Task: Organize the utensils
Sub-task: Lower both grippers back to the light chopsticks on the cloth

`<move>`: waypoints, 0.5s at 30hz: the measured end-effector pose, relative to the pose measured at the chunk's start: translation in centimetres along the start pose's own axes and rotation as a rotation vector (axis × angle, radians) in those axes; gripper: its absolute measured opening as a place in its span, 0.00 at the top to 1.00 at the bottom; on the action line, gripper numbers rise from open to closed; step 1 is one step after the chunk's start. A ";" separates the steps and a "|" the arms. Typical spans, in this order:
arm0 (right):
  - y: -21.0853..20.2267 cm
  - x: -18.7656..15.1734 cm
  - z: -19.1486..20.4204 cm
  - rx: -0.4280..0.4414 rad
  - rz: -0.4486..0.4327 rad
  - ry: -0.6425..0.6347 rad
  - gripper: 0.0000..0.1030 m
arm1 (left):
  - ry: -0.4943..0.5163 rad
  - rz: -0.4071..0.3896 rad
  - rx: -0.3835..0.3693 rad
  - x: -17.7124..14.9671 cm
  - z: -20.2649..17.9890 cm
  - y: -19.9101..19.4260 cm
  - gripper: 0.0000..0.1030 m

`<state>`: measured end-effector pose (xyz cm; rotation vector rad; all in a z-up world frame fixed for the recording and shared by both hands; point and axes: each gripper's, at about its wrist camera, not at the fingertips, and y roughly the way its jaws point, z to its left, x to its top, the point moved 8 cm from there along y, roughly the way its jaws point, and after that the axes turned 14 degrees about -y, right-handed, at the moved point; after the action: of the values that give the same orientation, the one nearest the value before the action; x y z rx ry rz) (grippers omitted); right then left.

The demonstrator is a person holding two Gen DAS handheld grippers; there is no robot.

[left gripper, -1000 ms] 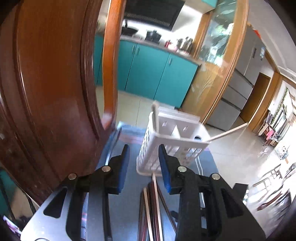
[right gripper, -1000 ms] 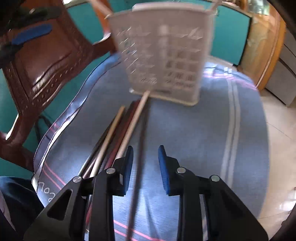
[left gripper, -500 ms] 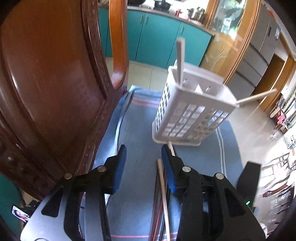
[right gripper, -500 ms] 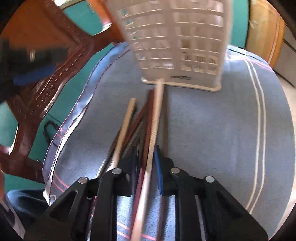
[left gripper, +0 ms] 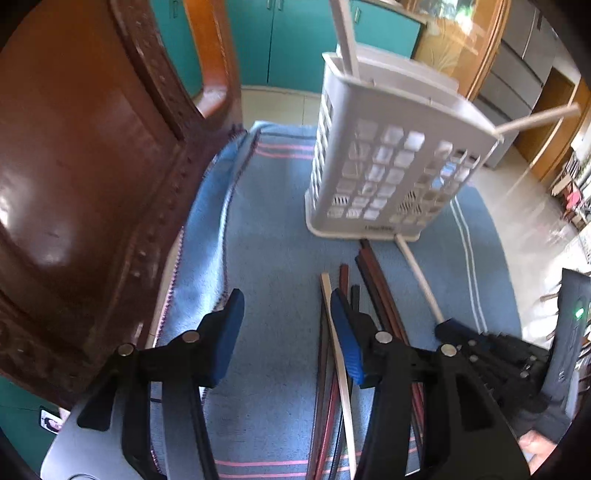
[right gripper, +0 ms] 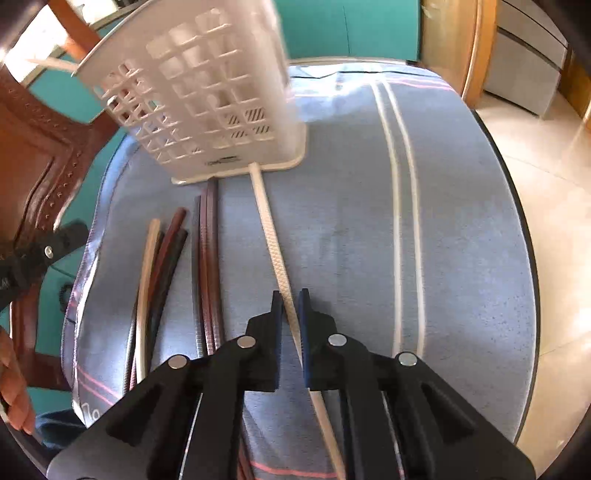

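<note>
Left wrist: white basket (left gripper: 391,173) apparently holds two pale chopsticks (left gripper: 345,35).

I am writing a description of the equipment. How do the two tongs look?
Both tongs, left and right, are alike: black plastic arms with triangular cut-outs, round silver pivot pins, and flat blue pads on the inner faces of the fingers. The body of the right tongs carries a small green light. No sleeves or cables show.

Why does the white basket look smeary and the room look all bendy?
Right wrist view: the basket is smeared along its right edge, probably motion blur. Left wrist view: the fisheye lens bends the chair and cupboards into curves, and sunlight washes out the floor.
</note>
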<state>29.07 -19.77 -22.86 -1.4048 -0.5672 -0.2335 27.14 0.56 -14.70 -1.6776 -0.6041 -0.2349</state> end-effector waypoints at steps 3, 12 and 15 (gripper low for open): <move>-0.7 -0.3 -1.2 -0.028 -0.016 0.034 0.84 | 0.025 0.027 0.009 -0.9 -0.6 1.2 0.48; -1.1 0.6 -1.8 -0.009 -0.046 0.063 0.80 | 0.040 0.136 0.032 -3.0 -1.3 5.3 0.48; -1.0 0.8 -1.7 -0.018 -0.051 0.046 0.78 | 0.034 0.147 0.000 -2.9 -1.6 5.8 0.61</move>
<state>29.70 -21.48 -21.66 -1.4003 -0.5644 -0.3116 27.92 -2.19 -20.75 -1.7066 -0.4531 -0.1567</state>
